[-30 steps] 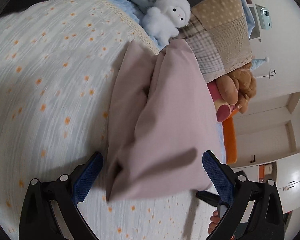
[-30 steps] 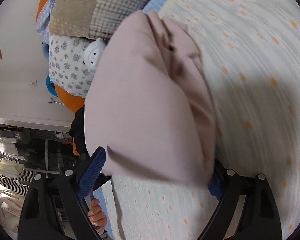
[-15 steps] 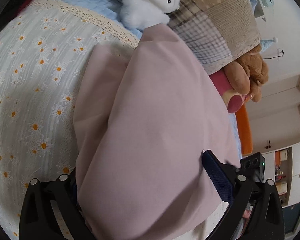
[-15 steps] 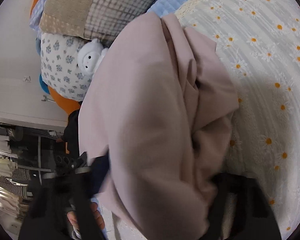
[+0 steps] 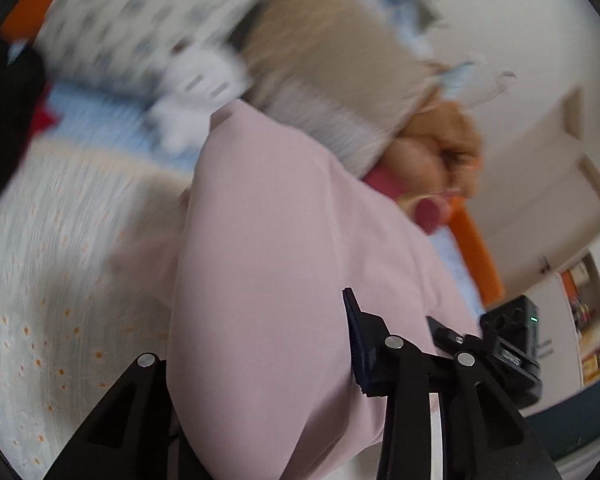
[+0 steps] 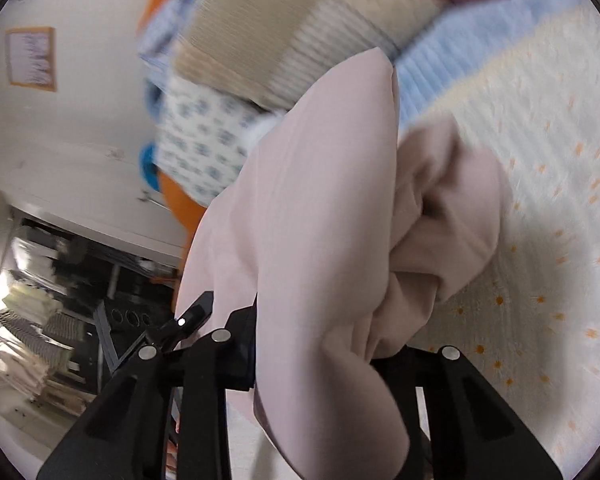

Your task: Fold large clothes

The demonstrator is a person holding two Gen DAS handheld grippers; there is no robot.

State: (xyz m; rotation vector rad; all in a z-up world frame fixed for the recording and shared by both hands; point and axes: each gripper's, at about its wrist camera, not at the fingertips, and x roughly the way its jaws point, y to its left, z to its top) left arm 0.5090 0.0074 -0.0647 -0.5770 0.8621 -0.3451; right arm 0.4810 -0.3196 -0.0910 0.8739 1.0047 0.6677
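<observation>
One pink garment point(image 5: 268, 280) fills your left wrist view, bunched between the closing jaws of your left gripper point(image 5: 260, 364), above the daisy bedspread point(image 5: 60, 280). Right wrist view: your right gripper point(image 6: 324, 344) is closing on that same garment, near one patchwork pillow point(image 6: 280, 36).

Both wrist views look close down pink cloth point(image 5: 268, 280); both share pillows point(image 6: 260, 40).

The garment point(image 5: 284, 280) lies on the bedspread point(image 5: 60, 280); pillows point(image 5: 332, 64) stacked behind it.
</observation>
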